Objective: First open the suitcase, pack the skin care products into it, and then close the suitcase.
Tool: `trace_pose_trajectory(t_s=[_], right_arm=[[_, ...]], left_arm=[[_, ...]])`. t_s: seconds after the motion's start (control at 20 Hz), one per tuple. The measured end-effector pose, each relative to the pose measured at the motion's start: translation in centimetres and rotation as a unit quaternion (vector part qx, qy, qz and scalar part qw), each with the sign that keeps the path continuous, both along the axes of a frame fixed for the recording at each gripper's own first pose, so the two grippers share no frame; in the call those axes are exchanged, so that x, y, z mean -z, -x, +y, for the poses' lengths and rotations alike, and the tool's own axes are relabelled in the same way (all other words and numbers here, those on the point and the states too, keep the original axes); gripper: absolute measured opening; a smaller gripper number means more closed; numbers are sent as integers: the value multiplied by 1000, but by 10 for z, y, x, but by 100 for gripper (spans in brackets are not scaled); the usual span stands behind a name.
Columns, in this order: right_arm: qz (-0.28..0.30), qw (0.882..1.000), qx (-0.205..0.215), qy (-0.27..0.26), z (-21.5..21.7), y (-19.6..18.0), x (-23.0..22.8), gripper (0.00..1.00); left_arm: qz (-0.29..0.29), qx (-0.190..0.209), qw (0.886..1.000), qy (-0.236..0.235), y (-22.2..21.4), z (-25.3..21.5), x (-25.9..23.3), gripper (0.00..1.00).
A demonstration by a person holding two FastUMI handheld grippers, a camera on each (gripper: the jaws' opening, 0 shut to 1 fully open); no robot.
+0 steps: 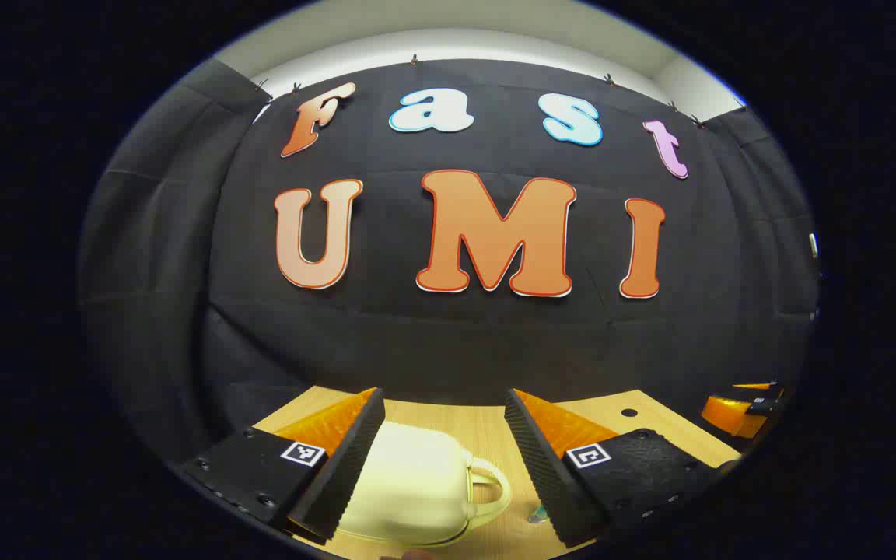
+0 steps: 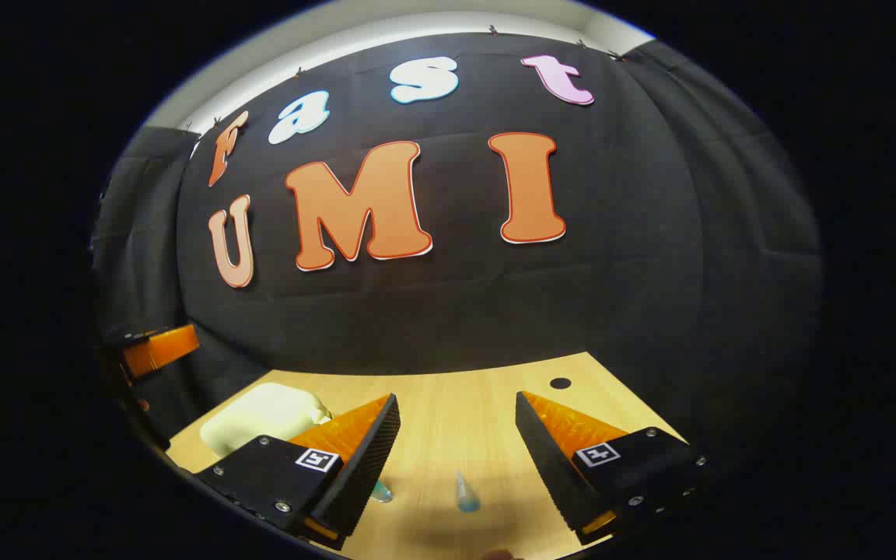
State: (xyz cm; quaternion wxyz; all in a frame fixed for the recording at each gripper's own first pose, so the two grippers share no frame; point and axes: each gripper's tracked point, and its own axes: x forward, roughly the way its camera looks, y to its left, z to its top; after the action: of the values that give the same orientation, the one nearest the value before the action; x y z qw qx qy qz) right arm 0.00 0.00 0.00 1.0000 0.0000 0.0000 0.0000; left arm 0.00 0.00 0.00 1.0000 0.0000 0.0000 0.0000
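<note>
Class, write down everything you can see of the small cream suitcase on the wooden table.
The small cream suitcase looks like smooth, glossy hard plastic with rounded corners. A looped handle of the same cream colour sticks out from one side. It lies flat and closed on the light wooden table, in front of the open left gripper, whose fingers do not grip it. In the right gripper view it sits far left.

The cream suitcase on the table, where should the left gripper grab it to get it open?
Probably by the loop handle on the side of the suitcase facing the left gripper's right finger. It stands proud of the smooth, rounded shell, so open fingers could close across it from above. No seam or latch is visible.
</note>
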Motion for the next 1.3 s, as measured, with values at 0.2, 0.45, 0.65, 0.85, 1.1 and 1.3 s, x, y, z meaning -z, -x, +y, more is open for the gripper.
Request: trace_pose_trajectory(t_s=[0.2, 0.45, 0.65, 0.85, 1.1, 1.3], right_arm=[[1, 1000, -4, 7, 3, 1, -4, 95], [-13, 1000, 17, 11, -8, 8, -15, 95], [-19, 999, 26, 13, -10, 14, -17, 95], [-15, 999, 21, 25, -7, 15, -16, 95], [-9, 999, 23, 26, -10, 20, -10, 95], [2, 999, 33, 27, -22, 28, 1, 95]], left_arm=[[-14, 7, 1000, 9, -7, -5, -17, 96], [-20, 11, 1000, 12, -4, 2, -24, 96], [-10, -7, 1000, 5, -2, 19, -13, 96], [-14, -19, 1000, -6, 0, 26, -8, 96], [9, -10, 997, -71, 3, 11, 22, 96], [29, 1, 989, -144, 3, -6, 50, 98]])
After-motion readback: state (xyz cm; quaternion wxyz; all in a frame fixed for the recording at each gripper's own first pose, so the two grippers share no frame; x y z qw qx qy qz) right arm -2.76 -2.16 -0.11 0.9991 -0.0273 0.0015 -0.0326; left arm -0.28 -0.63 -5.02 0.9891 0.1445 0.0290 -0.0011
